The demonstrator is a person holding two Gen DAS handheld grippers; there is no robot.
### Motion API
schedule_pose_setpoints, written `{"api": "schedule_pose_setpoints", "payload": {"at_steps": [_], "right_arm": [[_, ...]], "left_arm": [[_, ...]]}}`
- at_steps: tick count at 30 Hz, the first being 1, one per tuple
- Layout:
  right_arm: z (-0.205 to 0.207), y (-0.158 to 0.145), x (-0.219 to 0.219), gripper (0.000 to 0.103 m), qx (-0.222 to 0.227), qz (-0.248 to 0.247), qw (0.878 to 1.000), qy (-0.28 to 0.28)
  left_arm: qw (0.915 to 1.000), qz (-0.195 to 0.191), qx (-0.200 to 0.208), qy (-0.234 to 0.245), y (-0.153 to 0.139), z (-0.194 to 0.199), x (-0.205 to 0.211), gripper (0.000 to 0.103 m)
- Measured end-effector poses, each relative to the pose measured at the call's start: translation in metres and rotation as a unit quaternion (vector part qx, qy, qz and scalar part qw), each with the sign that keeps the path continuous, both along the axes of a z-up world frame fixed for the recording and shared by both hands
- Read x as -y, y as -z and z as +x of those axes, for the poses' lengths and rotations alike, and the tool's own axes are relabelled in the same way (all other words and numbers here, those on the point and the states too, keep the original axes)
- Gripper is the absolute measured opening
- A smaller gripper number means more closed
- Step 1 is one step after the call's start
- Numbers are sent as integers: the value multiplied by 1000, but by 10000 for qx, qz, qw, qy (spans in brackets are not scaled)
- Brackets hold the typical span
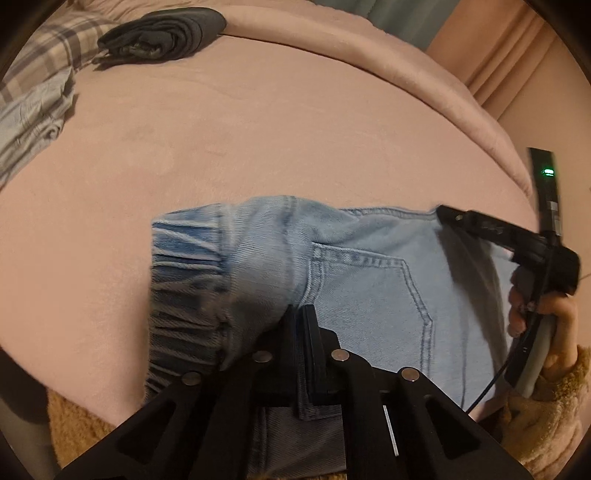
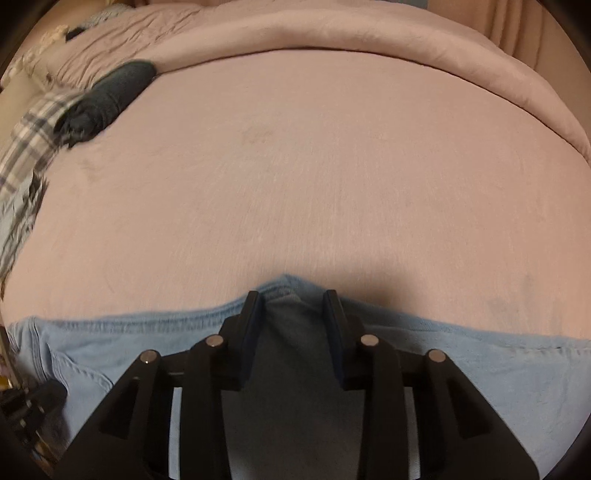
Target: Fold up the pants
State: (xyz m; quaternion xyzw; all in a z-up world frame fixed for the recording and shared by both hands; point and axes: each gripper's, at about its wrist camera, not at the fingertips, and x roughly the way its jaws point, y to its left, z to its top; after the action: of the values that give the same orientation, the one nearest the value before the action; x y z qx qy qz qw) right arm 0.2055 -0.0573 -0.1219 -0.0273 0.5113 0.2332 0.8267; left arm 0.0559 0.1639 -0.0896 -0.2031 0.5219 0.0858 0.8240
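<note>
Light blue denim pants (image 1: 369, 288) lie across the near edge of a pink bed (image 1: 258, 129), back pocket (image 1: 373, 295) up and gathered elastic waistband (image 1: 184, 266) to the left. My left gripper (image 1: 303, 314) is shut on a fold of denim between waistband and pocket. In the right wrist view the pants (image 2: 480, 354) run as a strip along the bottom. My right gripper (image 2: 291, 299) has a pinched-up ridge of denim filling the gap between its pads. It also shows in the left wrist view as the right gripper (image 1: 443, 214) at the pants' far edge, held by a hand (image 1: 554, 325).
A folded dark grey garment (image 1: 162, 35) lies at the far left of the bed, beside a plaid cloth (image 1: 40, 62) and crumpled pale blue fabric (image 1: 33, 122). A rolled pink duvet (image 1: 369, 48) bounds the far side. Curtains (image 1: 517, 55) hang at the right.
</note>
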Motion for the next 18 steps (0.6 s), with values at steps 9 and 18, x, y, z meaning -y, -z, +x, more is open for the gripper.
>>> {"api": "schedule_pose_setpoints", "payload": {"at_steps": [9, 18], "right_arm": [[-56, -60, 185, 70, 498, 1050, 9855, 1238], [-123, -29, 400, 71, 293, 886, 9059, 4130]], "left_arm": [[9873, -250, 1130, 1085, -74, 47, 81, 83], [9705, -1095, 663, 2043, -28, 112, 182, 82]]}}
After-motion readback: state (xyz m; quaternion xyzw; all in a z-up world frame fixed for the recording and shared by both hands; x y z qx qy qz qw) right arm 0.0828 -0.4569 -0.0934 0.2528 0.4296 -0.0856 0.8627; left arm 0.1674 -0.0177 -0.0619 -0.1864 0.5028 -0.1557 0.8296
